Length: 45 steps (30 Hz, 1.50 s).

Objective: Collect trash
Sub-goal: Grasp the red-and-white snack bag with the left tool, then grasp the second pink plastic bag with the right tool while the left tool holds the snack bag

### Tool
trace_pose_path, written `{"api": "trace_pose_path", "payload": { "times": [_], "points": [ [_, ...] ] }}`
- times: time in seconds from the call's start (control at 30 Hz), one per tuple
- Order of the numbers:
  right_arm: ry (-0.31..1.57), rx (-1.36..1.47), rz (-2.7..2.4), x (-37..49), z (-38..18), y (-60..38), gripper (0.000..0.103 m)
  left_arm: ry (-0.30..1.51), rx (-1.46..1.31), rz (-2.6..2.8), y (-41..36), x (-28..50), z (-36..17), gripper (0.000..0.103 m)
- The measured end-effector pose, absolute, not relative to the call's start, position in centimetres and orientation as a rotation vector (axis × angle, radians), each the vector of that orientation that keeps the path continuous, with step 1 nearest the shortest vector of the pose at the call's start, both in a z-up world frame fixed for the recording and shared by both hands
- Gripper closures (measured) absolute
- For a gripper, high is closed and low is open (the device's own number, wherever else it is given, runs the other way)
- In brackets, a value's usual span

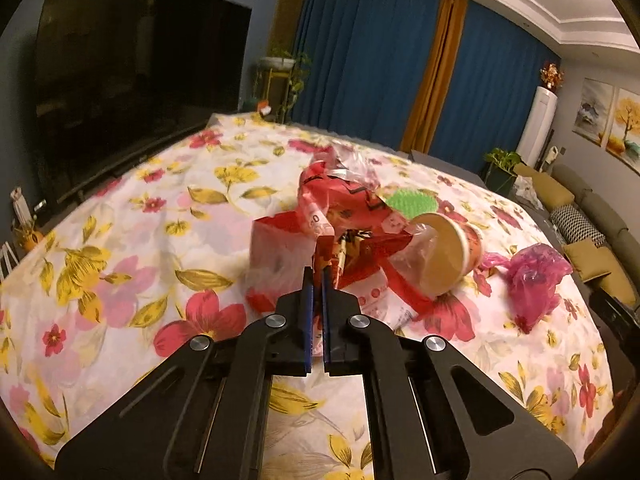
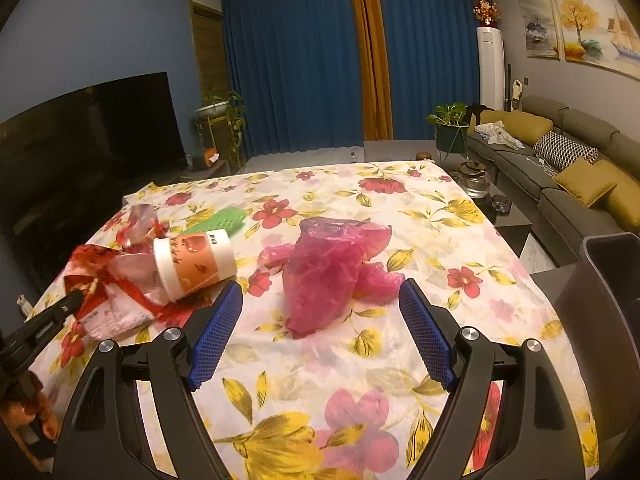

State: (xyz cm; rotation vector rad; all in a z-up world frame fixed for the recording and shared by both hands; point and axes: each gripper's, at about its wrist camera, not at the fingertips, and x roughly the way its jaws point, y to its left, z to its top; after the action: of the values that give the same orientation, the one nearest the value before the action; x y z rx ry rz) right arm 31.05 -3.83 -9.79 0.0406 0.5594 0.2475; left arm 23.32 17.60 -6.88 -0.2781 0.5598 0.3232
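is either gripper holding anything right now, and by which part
The left gripper is shut on the red wrapper, pinching its near crumpled edge. The right gripper is open, holding nothing.

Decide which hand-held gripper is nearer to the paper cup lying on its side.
Left. The left hand-held gripper is shut on the red wrapper beside the paper cup; the right hand-held gripper stands open before the pink bag.

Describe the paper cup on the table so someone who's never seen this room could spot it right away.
On the flowered tablecloth, find the heap of red-and-white wrappers at the left. The paper cup lies on its side against that heap, a green mesh piece behind it. It alone is rigid: orange print, white rim.
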Motion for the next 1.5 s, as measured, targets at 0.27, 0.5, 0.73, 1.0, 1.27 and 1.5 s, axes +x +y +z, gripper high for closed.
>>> {"api": "trace_pose_path", "payload": {
  "times": [0.27, 0.5, 0.73, 1.0, 1.27, 1.5],
  "points": [
    [0.573, 0.052, 0.208, 34.1, -9.9, -3.3, 0.025, 0.490, -0.282, 0.266, 16.3, 21.0, -5.0, 0.101],
    [0.606, 0.040, 0.198, 37.0, -10.5, -2.0, 0.032, 0.446, -0.311, 0.264, 16.2, 18.9, -4.1, 0.101],
    [0.662, -0.002, 0.192, 38.5, -12.3, -1.3, 0.063, 0.433, -0.347, 0.306, 17.3, 17.8, -4.2, 0.101],
    [0.671, 0.008, 0.200, 37.8, -12.9, -2.2, 0.091, 0.434, -0.352, 0.304, 17.3, 17.5, -4.3, 0.101],
    [0.612, 0.055, 0.221, 35.3, -11.1, -3.9, 0.094, 0.447, -0.344, 0.314, 17.3, 16.5, -4.5, 0.101],
    [0.586, 0.050, 0.255, 32.3, -10.3, -4.6, 0.094, 0.462, -0.358, 0.320, 17.1, 14.6, -4.9, 0.101]
  ]
}}
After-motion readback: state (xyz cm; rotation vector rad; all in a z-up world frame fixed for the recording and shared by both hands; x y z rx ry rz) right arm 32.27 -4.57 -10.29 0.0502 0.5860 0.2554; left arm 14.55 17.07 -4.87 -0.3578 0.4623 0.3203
